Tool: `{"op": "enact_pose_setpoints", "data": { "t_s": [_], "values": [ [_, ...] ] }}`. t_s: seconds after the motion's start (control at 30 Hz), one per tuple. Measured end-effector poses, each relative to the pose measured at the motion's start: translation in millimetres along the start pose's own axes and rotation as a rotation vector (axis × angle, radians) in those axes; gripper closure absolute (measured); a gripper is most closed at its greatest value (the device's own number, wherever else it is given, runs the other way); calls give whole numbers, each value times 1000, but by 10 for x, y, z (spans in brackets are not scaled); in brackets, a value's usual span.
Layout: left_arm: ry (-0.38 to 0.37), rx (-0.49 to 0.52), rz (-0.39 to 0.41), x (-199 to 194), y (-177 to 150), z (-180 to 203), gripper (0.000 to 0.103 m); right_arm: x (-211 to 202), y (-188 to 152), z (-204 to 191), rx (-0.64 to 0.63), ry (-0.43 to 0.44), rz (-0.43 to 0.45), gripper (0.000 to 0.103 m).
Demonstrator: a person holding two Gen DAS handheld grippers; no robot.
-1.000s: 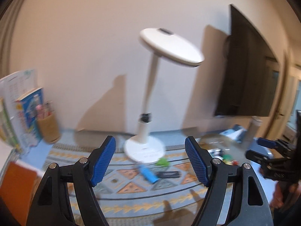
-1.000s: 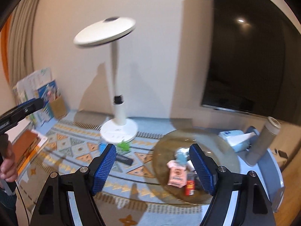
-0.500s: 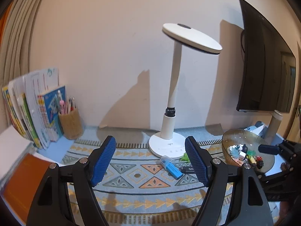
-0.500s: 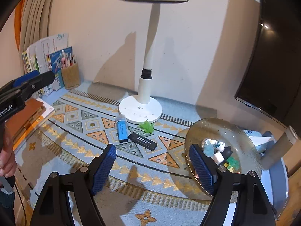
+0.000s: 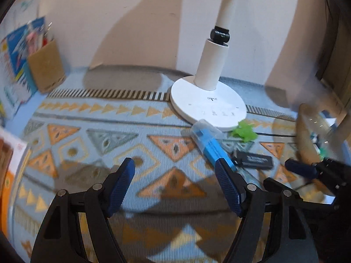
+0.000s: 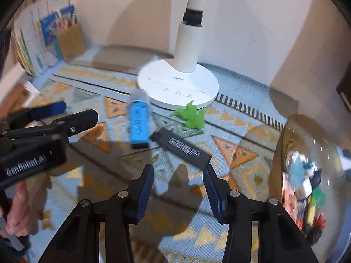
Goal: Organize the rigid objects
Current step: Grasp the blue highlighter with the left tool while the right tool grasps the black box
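Observation:
Three loose items lie on the patterned mat in front of the lamp base: a blue highlighter [image 6: 138,124] [image 5: 209,144], a black rectangular stick [image 6: 182,147] [image 5: 254,159] and a green toy [image 6: 191,115] [image 5: 243,131]. My right gripper [image 6: 178,177] hangs just short of the black stick, its jaws closing with nothing between them. My left gripper [image 5: 174,171] stands open over bare mat, the highlighter just beyond its right finger. A glass bowl [image 6: 285,131] at the right holds several small toys.
The white lamp base [image 6: 178,85] stands behind the items. A brown pen holder [image 5: 45,68] and upright books [image 6: 33,41] are at the back left. An orange and white book [image 5: 8,153] lies at the left edge. A hand [image 6: 17,210] holds the left gripper.
Both grippers have come down and tilted toward the mat, so the lamp head has left the views. The right gripper's fingers have drawn closer together. The loose items have not moved.

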State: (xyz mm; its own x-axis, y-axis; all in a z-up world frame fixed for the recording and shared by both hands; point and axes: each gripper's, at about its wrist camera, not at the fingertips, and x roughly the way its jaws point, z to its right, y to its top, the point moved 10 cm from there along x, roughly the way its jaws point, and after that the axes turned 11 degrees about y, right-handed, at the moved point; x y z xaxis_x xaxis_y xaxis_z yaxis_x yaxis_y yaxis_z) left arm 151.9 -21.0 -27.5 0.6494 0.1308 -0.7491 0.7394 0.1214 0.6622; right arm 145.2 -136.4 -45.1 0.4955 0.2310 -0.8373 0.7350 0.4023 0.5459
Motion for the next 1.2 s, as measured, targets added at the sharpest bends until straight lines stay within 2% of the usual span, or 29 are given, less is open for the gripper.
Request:
{"op": "enact_pose_setpoints", "data": {
  "t_s": [0.17, 0.27, 0.37, 0.4, 0.47, 0.57, 0.6, 0.63, 0.67, 0.7, 0.73, 0.83, 0.97, 1.0, 1.03, 1.1, 1.2],
  "values": [
    [45, 13, -33, 298, 120, -50, 30, 248, 108, 48, -16, 12, -50, 57],
    [44, 16, -59, 439, 135, -133, 30, 352, 136, 65, -21, 30, -67, 55],
    [43, 1, -76, 516, 172, -224, 30, 436, 209, 105, -28, 20, -63, 42],
    [12, -8, -90, 498, 149, -235, 30, 461, 233, 111, -23, 32, -60, 39],
    [-49, -17, -110, 439, 85, -212, 30, 493, 266, 118, 7, 76, -58, 39],
    [-181, -22, -177, 307, -102, -14, 30, 494, 234, 128, 46, 117, -51, 39],
    [-204, -32, -185, 276, -139, 35, 30, 483, 205, 126, 59, 134, -57, 41],
    [-217, -37, -189, 245, -167, 90, 30, 445, 159, 96, 87, 175, -66, 54],
    [-222, -33, -188, 218, -185, 156, 30, 413, 127, 84, 92, 182, -69, 62],
    [-223, -21, -184, 197, -192, 238, 30, 369, 67, 64, 85, 175, -75, 74],
    [-222, -9, -179, 184, -192, 302, 30, 337, 14, 41, 83, 168, -76, 78],
    [-172, 33, -163, 216, -150, 489, 30, 172, -238, 0, 101, 154, -75, 79],
    [-50, 69, -145, 329, -131, 619, 46, 22, -496, 12, 148, 181, -54, 79],
    [-24, 82, -120, 334, -117, 645, 50, -13, -552, 7, 144, 179, -51, 79],
    [-26, 91, -107, 341, -106, 678, 60, -29, -576, -1, 138, 177, -47, 79],
    [-36, 113, -90, 313, -117, 698, 66, -69, -638, -13, 126, 175, -40, 79],
    [-104, 161, -88, 121, -251, 670, 78, -166, -731, -18, 153, 219, -28, 79]
  ]
}}
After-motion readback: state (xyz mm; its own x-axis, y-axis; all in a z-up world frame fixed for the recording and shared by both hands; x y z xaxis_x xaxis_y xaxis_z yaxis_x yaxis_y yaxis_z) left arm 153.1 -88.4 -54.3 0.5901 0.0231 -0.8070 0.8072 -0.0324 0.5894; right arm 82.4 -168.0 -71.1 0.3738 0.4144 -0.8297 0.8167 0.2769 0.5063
